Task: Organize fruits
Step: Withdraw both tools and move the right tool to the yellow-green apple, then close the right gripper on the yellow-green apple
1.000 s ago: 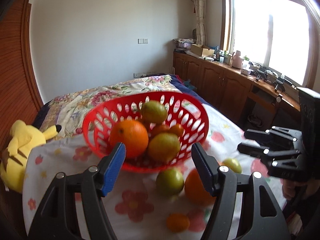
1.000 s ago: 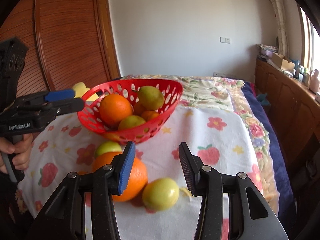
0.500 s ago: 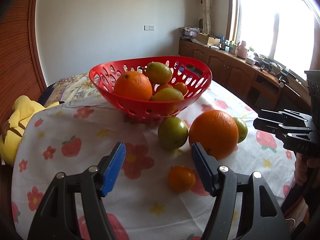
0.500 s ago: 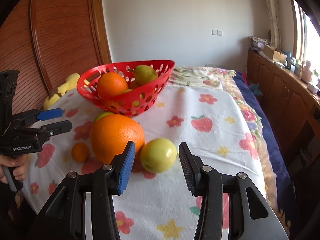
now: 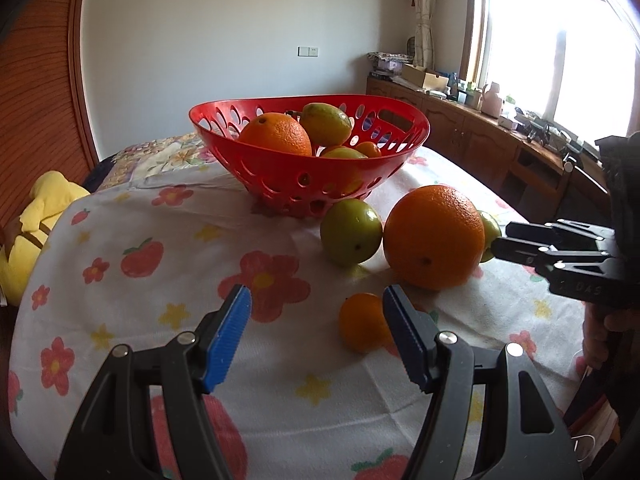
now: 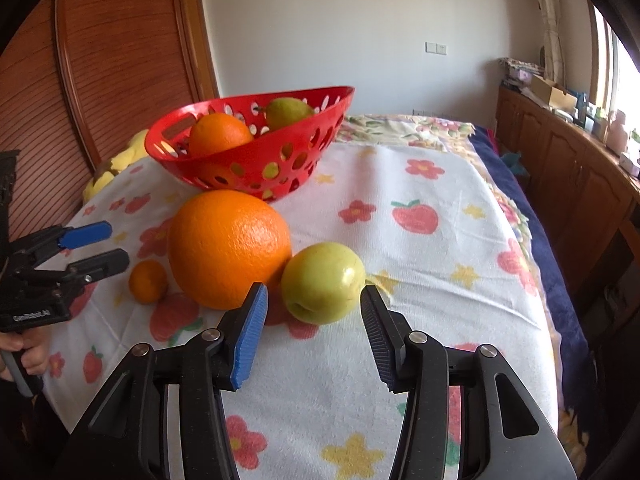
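Right gripper (image 6: 310,312): jaws spread wide, holding nothing. Yellow-green apple (image 6: 323,282) sits on the cloth between the two fingertips, just ahead of them, at frame centre.

Left gripper (image 5: 316,318): jaws wide apart, empty. Small mandarin (image 5: 362,328) lies at lower centre-right, just beside the right-hand finger and partly hidden by it.

Large orange (image 6: 229,249): left of centre, touching or nearly touching the apple; mandarin beside it further left.

Green fruit (image 5: 351,232): mid-frame in the left wrist view, just left of the large orange, close to the basket foot.

Flower-and-strawberry tablecloth (image 6: 420,248): under all loose fruit.

Red perforated basket (image 5: 280,176): upper centre, upright. Contents: one orange (image 5: 275,136), one yellow-green pear-like fruit (image 5: 326,118), further small fruit lower down, partly hidden.

Yellow plush toy (image 5: 36,216): far left edge.
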Available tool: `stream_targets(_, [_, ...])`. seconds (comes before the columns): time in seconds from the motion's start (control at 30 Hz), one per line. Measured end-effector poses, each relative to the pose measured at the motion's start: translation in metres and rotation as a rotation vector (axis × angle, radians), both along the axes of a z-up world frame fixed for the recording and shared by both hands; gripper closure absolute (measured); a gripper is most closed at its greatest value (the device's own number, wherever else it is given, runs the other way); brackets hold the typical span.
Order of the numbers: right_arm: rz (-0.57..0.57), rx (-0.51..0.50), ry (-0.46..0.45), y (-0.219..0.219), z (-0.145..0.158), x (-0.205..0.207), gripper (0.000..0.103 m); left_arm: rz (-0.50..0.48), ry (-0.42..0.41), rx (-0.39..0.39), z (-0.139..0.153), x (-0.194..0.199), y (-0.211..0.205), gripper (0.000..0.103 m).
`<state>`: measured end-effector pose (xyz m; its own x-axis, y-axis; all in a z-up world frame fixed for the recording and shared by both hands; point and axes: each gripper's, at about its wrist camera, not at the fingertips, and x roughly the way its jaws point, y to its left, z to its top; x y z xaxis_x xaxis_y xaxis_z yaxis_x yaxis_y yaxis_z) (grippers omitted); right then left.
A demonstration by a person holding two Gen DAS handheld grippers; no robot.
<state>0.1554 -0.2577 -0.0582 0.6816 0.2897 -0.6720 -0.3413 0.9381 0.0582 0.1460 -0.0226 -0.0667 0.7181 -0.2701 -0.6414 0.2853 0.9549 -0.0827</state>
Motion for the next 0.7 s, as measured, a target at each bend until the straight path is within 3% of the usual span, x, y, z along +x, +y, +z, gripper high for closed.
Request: stream_targets(0.7, [-0.008,-0.053,0.038,0.007,-0.01,0.025,0.048,0.02,-0.002,0.016,-0.004,-0.001,-0.001,0.033])
